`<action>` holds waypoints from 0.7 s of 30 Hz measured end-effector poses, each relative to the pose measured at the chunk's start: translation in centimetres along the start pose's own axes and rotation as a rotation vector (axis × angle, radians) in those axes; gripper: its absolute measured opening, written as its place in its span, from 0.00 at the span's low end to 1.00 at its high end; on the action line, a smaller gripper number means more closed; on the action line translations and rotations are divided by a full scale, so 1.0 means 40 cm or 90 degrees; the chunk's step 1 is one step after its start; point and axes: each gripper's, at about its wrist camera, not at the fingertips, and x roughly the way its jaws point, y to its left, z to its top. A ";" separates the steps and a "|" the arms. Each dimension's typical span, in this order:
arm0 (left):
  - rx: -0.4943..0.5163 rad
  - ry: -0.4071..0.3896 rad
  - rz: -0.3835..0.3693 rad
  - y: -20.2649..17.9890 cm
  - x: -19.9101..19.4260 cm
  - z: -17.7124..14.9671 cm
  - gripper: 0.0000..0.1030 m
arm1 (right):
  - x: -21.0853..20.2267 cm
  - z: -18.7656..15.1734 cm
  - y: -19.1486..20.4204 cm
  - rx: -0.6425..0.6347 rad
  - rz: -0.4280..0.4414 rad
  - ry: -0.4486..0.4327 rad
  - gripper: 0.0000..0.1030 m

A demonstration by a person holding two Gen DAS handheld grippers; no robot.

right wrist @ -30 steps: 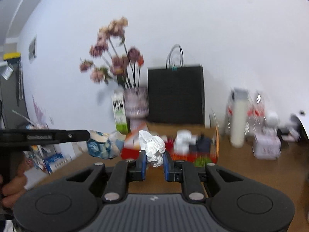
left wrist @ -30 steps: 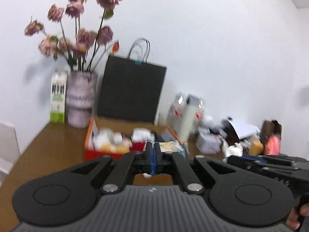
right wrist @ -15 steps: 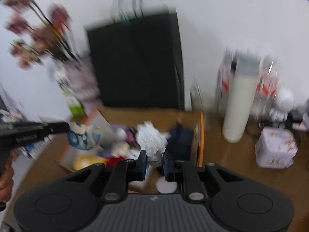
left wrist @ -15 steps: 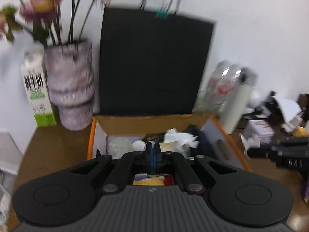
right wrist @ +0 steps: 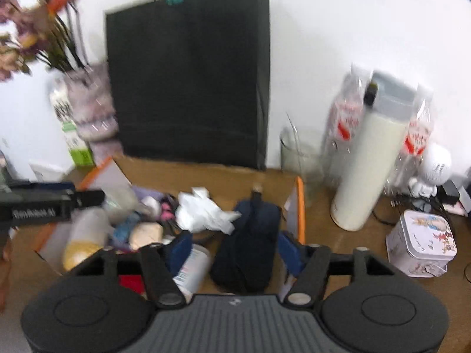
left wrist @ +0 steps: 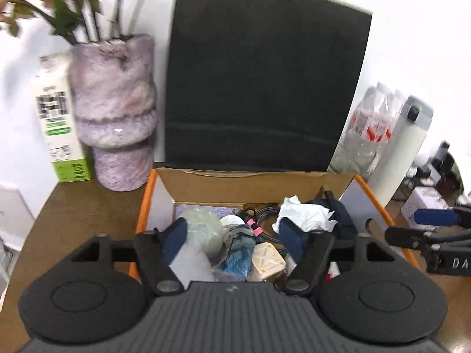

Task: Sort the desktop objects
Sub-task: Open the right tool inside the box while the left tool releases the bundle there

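Observation:
An orange-edged cardboard box [left wrist: 259,178] on the wooden desk holds several loose items. My left gripper [left wrist: 232,242] is open above its near half, over a blue crumpled wrapper [left wrist: 240,253]. A crumpled white tissue [left wrist: 303,213] lies in the box beside a dark navy pouch [right wrist: 250,244]; the tissue also shows in the right wrist view [right wrist: 206,214]. My right gripper [right wrist: 232,248] is open and empty above the box's [right wrist: 299,206] right half, jaws either side of the navy pouch.
A black paper bag [left wrist: 259,88] stands behind the box. A purple vase [left wrist: 114,108] with flowers and a milk carton [left wrist: 59,126] stand at back left. A white bottle [right wrist: 371,170], a glass [right wrist: 300,153] and a picture tin [right wrist: 421,241] stand to the right.
Both grippers moved forward over the box and opened. The right one let go of the white tissue; the left one let go of the blue wrapper. Both now lie in the box.

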 end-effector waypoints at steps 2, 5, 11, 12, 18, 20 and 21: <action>-0.059 -0.029 -0.005 -0.002 -0.071 -0.042 0.86 | -0.032 -0.018 0.019 -0.006 0.009 -0.016 0.76; -0.117 -0.024 -0.054 -0.014 -0.166 -0.144 0.89 | -0.099 -0.085 0.049 -0.015 0.025 -0.049 0.77; -0.074 -0.050 -0.044 -0.062 -0.320 -0.338 0.99 | -0.256 -0.288 0.105 -0.049 0.009 -0.116 0.82; -0.063 -0.060 -0.040 -0.067 -0.345 -0.370 1.00 | -0.285 -0.333 0.111 -0.056 0.001 -0.122 0.84; -0.012 -0.040 -0.008 -0.075 -0.421 -0.566 1.00 | -0.360 -0.555 0.134 -0.028 -0.015 -0.080 0.87; 0.000 -0.033 -0.002 -0.077 -0.443 -0.626 1.00 | -0.381 -0.619 0.143 -0.013 -0.026 -0.070 0.87; 0.007 -0.028 0.000 -0.078 -0.451 -0.650 1.00 | -0.393 -0.646 0.147 -0.006 -0.023 -0.063 0.87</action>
